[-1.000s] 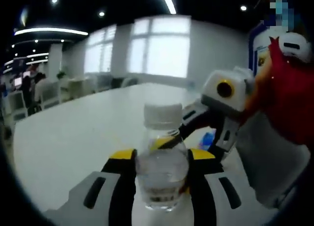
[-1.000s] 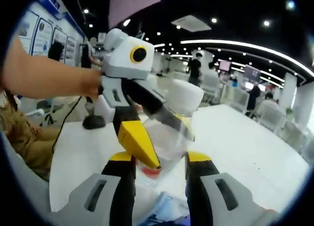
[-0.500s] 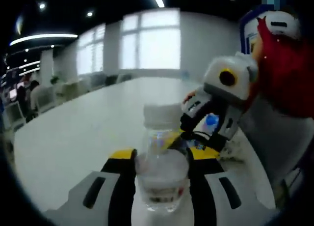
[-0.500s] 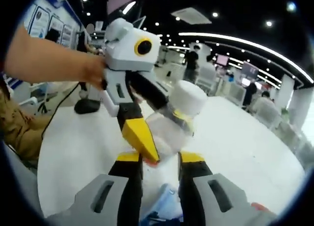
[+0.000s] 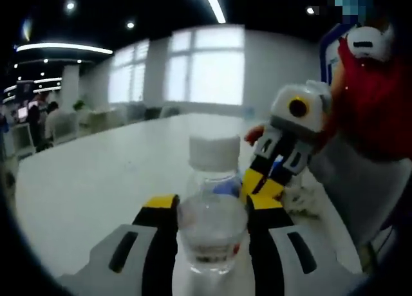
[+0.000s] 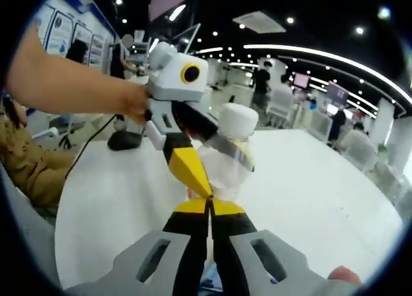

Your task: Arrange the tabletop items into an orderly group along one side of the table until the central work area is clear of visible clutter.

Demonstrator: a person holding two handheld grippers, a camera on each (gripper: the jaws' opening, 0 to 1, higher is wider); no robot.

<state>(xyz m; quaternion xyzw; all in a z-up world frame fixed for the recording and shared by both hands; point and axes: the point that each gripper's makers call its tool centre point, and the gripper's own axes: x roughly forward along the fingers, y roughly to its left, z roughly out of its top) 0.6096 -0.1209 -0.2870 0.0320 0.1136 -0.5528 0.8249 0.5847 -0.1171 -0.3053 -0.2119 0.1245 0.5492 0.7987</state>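
A clear plastic water bottle (image 5: 212, 212) with a white cap stands pinched between the yellow-tipped jaws of the left gripper (image 5: 212, 209), lifted or resting low over the white table (image 5: 96, 180) near the edge where the person in red stands; whether its base touches the tabletop cannot be told. The right gripper (image 6: 209, 209) has its jaws pressed together with nothing seen between the tips, though a scrap of blue-and-white wrapping (image 6: 212, 284) shows low down between its arms; whether it is caught there cannot be told. In the left gripper view the right gripper (image 5: 283, 161) hangs just beside the bottle, over a small heap of crumpled clear wrapping and a blue-capped item (image 5: 299, 196) lying near the table's right-hand edge. In the right gripper view the bottle (image 6: 228, 157) and the left gripper (image 6: 183, 135) are seen from the other side, with a dark computer mouse (image 6: 125, 140) and its cable lying toward the far left edge. The broad middle of the table looks bare already, so the tidying appears well advanced: what seems left is to set the bottle down upright beside the heap at the edge, and perhaps to draw the mouse into the same group.
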